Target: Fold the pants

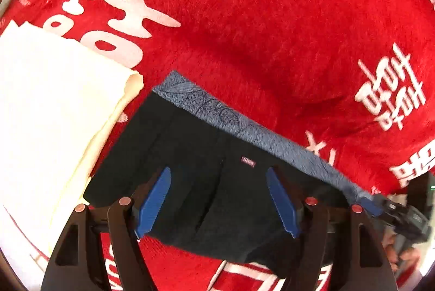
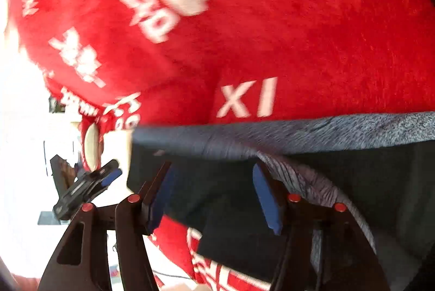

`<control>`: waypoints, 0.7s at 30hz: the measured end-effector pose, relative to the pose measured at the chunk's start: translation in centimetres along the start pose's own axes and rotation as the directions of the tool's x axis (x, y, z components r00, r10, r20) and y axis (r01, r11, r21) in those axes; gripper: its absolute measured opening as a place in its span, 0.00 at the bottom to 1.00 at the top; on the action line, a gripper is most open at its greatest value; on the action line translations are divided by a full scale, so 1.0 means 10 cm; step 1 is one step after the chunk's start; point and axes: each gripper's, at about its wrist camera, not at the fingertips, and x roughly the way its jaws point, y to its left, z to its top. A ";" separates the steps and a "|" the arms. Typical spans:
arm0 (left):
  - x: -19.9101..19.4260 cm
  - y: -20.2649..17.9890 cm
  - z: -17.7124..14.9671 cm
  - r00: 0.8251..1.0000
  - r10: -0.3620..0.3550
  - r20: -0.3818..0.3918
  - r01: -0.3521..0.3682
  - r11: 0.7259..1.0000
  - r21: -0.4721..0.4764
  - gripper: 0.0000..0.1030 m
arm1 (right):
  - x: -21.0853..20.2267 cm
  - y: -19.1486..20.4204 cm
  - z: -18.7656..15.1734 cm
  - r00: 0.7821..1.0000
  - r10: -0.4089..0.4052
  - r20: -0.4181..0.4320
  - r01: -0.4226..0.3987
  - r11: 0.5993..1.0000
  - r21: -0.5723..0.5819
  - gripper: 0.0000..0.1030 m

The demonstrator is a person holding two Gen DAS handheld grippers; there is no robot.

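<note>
The folded black pants with a grey-blue waistband (image 1: 217, 155) lie on the red plush blanket (image 1: 272, 32), long axis left-right, directly under both gaping grippers: left gripper (image 1: 220, 201), right gripper (image 2: 214, 195), neither gripping.

Small label (image 1: 248, 162) on dark pants (image 1: 206, 182): lettering too small to read. Person's hand (image 1: 402, 250) at right rim of left wrist view blurred, partly cut off. Right wrist view motion-blurred; white lettering on red blanket (image 2: 326, 32) smeared. Area beyond blanket's left edge blown out white. Pants run off right edge there.
</note>
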 end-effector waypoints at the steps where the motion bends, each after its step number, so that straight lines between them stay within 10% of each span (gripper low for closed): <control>1: 0.09 -0.03 -0.02 1.000 0.024 -0.014 -0.024 1.000 0.015 0.71 | 0.02 0.04 -0.05 1.000 -0.002 -0.020 0.002 1.000 -0.017 0.61; 9: 0.73 -0.43 -0.24 0.956 0.292 0.018 -0.290 0.937 0.197 0.77 | 0.44 -0.12 -0.07 0.951 -0.307 -0.031 0.301 0.945 -0.131 0.46; 14: 0.48 -0.60 -0.46 0.967 0.253 -0.013 -0.242 0.938 0.246 0.77 | -0.06 -0.16 -0.18 0.988 -0.132 0.080 0.134 0.991 -0.019 0.56; 21: 0.22 -1.15 -1.13 0.982 0.168 -0.081 -0.127 0.919 0.372 0.77 | -0.82 -0.35 -1.00 0.942 -0.294 0.163 0.299 0.954 -0.001 0.58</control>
